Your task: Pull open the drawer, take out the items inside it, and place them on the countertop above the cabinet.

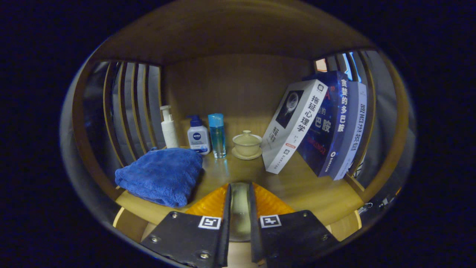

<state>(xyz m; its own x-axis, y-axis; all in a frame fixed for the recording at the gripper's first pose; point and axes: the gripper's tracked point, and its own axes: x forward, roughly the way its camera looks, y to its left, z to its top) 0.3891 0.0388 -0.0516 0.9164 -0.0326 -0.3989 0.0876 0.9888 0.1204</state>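
The gripper was seen with its two fingers drawn close together, a pale, glassy, rounded object sitting in the narrow gap between them — whether both fingers actually pressed on it could not be told. Over an orange, ribbed piece spreading on either side of the fingers, the wooden countertop was seen stretching ahead inside a wooden nook with slatted sides. To the left of the fingers a folded blue towel was laid on the countertop. Beyond it, against the back wall, three containers were lined up: a white pump bottle, a smaller white bottle with a dark blue pump just beside it, and a tall clear blue bottle. A pale lidded cup on a saucer was set next to them, straight ahead of the fingers. On the right, three books were propped at a slant (the white one foremost, leaning left). The drawer itself could not be made out.
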